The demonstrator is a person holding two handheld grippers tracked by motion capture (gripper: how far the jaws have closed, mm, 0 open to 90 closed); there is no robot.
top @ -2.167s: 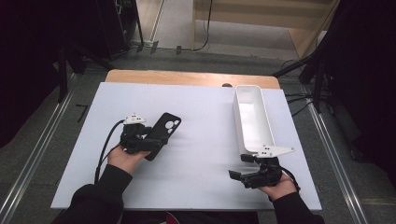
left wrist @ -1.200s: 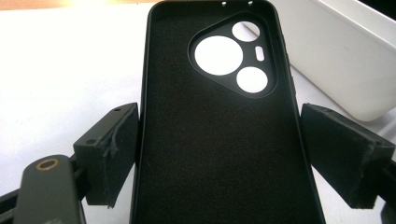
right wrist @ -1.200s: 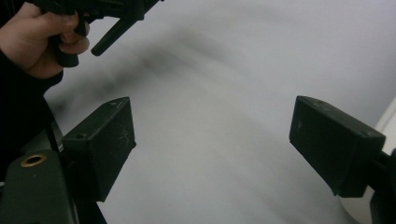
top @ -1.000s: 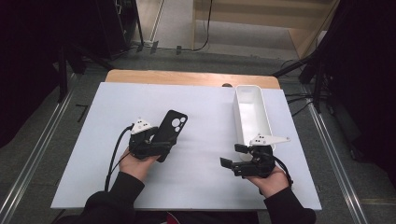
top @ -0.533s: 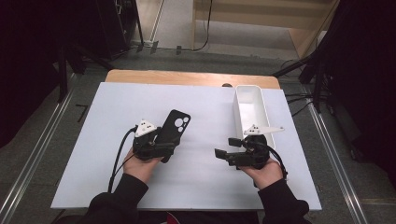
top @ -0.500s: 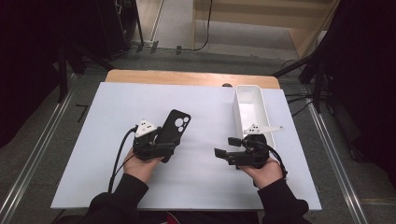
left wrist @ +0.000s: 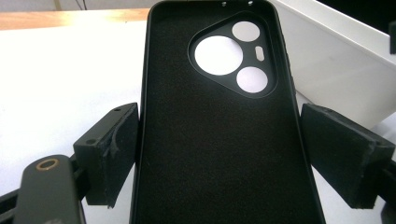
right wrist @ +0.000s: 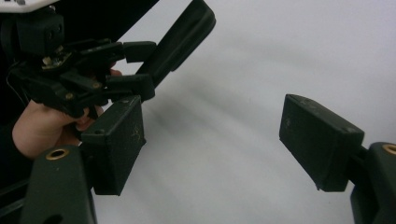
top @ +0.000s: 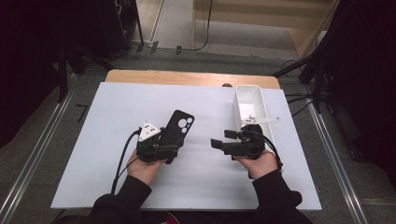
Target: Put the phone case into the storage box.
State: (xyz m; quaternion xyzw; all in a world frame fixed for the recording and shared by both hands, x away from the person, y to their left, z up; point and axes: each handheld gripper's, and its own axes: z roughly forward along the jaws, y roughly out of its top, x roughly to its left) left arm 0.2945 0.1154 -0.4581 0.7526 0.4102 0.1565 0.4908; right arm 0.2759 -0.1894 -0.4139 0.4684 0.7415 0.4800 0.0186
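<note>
Phone case, black and only one, sits between the two pads of the left gripper, which pinch it by its long edges. Its top end with the camera cut-outs sticks out past the jaws, away from the hand. In the left gripper view the soft inner side of the case faces the camera and three round holes plus one small slot are visible; the left pad touches one edge and the right pad meets the other edge.

The right gripper holds nothing. Its jaws are spread wide with only the white table between them, and they have just been closing a little. In the high view this gripper points sideways toward the left gripper, with a gap of bare table between the two.

The right gripper view shows the left gripper from the side, with the case rising tilted from its jaws. The high view adds one white bin, long and narrow, lying just behind the right gripper.

Counted: two grippers, one case, one bin.
</note>
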